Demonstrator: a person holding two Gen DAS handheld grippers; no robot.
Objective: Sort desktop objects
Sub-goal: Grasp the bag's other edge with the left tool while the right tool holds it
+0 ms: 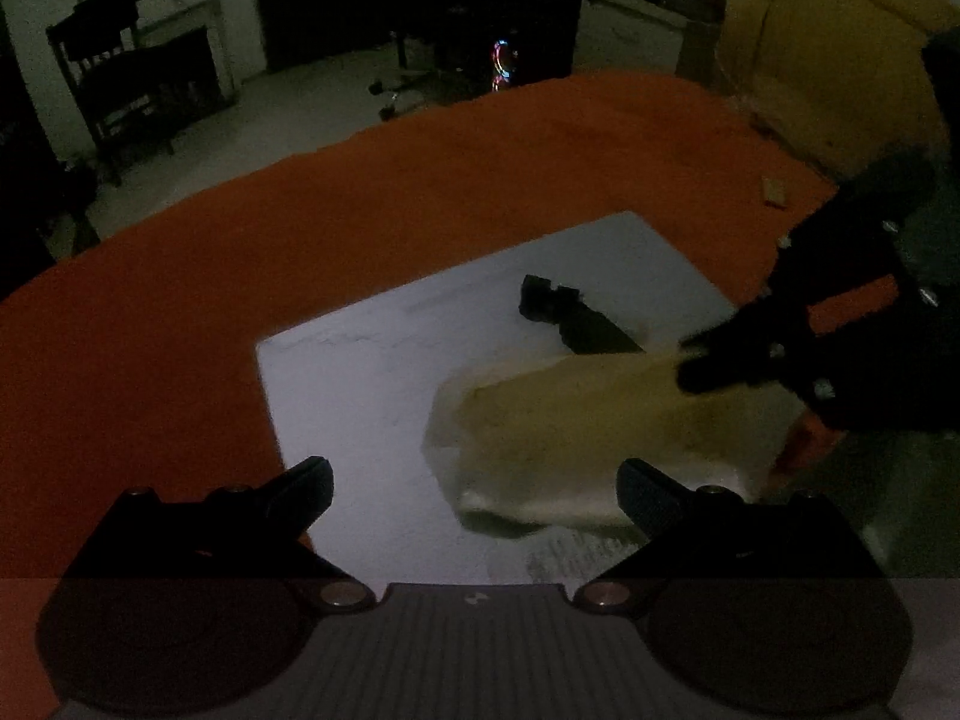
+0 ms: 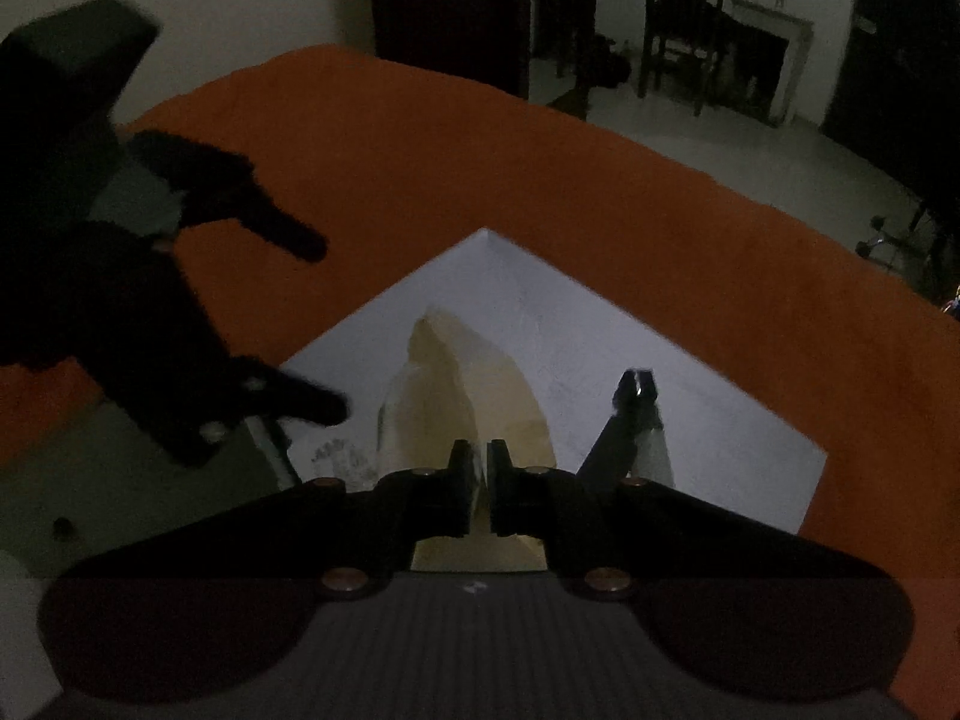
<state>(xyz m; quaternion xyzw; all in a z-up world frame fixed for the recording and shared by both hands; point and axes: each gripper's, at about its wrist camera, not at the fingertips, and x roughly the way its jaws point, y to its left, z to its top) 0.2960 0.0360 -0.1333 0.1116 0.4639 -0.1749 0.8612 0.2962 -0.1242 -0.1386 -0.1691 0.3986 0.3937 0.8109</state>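
My right gripper is shut on a yellowish, see-through plastic bag and holds it just above a white board. The left wrist view shows the same bag hanging from the right gripper, which comes in from the right. My left gripper is open with nothing between its fingers, and its right finger is close to the bag's near end. From the right wrist it appears at the left as the open left gripper. A black elongated object lies on the white board behind the bag, also visible as the black object.
The board lies on an orange tablecloth that covers the table. A small tan piece rests on the cloth at the far right. Beyond the table edge are a dark wooden chair, an office chair base and a yellow door. The room is dim.
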